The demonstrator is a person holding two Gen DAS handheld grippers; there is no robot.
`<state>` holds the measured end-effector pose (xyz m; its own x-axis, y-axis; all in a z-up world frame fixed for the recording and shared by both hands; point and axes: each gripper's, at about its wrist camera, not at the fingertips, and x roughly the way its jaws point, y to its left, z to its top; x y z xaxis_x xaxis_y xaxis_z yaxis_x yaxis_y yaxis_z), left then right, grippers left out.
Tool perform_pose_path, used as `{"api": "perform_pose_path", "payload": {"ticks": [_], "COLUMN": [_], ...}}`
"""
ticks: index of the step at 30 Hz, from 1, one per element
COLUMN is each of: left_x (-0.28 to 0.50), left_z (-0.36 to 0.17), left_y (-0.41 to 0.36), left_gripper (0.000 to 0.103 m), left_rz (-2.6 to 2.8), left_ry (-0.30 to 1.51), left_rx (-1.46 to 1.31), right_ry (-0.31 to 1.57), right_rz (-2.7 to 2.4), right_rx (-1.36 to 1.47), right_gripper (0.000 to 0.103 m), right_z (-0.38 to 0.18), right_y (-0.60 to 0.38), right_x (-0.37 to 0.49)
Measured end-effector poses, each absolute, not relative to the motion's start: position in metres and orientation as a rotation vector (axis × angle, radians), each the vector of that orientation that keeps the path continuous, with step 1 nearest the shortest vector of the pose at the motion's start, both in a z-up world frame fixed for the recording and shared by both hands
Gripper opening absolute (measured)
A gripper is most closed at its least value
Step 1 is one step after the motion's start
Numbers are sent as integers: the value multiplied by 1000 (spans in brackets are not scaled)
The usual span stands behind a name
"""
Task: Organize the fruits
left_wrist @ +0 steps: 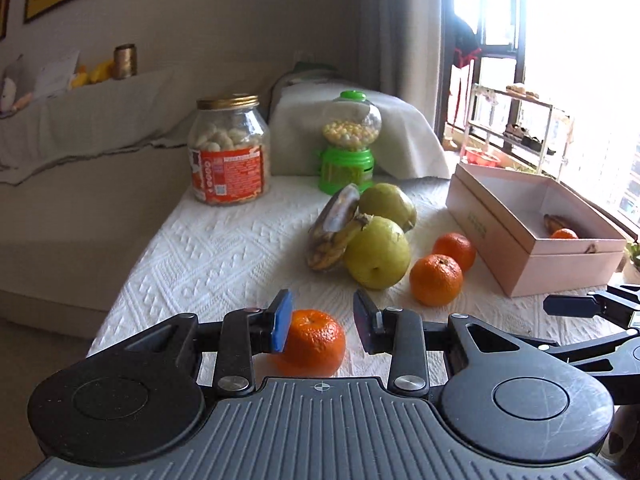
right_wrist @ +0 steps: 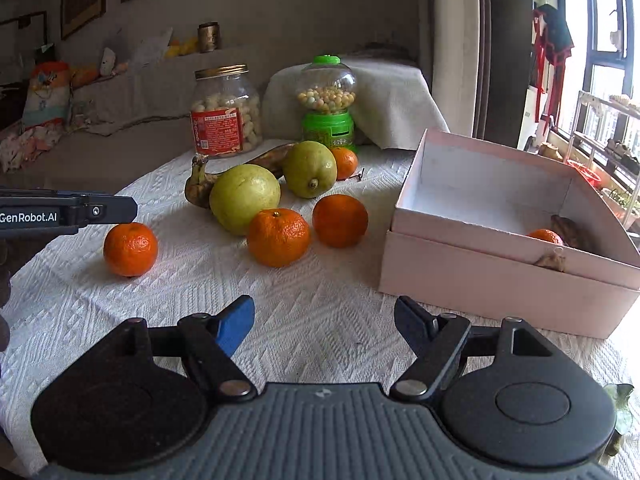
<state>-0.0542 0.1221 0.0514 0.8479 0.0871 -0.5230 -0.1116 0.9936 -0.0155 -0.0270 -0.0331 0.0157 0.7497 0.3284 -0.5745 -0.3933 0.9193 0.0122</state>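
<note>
A: Where is the mandarin (left_wrist: 311, 342)?

B: Low centre of the left wrist view, on the white-clothed counter (left_wrist: 224, 248), stem dimple up. It's round, so no real long axis.

A: And the left gripper (left_wrist: 322, 322)?

B: Fingers spread, straddling it, not yet clamped. The blue pad looks to be touching its left side; the other stands clear.

A: The step?

B: Grasping, I'd judge. Next: close, lift, carry right to the pink box (right_wrist: 508, 280), which already holds a mandarin and a banana.

A: The right gripper (right_wrist: 324, 322)?

B: Open, holding nothing.
</note>
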Motion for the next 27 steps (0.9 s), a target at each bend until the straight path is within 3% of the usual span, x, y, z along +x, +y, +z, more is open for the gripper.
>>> {"api": "perform_pose_path", "payload": {"ticks": [6,12,17,19,20,27], "left_x": [-53,-62,-73,-76,-78,-82], "left_z": [55,55,54,53,53,49], "left_y": [143,152,143,145,148,172], "left_gripper": [38,38,37,37,37,37], "left_rz": [136,87,-4,6,18,62], "left_ry": [538,561,579,575,571,543], "left_rx": [-165,-227,-234,-248,-256,-348], "right_ry": [592,644,727,812,850,862], "right_rz": [430,538,470,459,453,491], "right_rx": [-94,-36,-100,-77,-58,-20], "right_gripper": [78,75,42,34,37,37], "right_z": [26,78,91,76,69,63], "right_y": [-33,-2,40,47,49,44], "right_x": [-23,30,108,139,150,155]}}
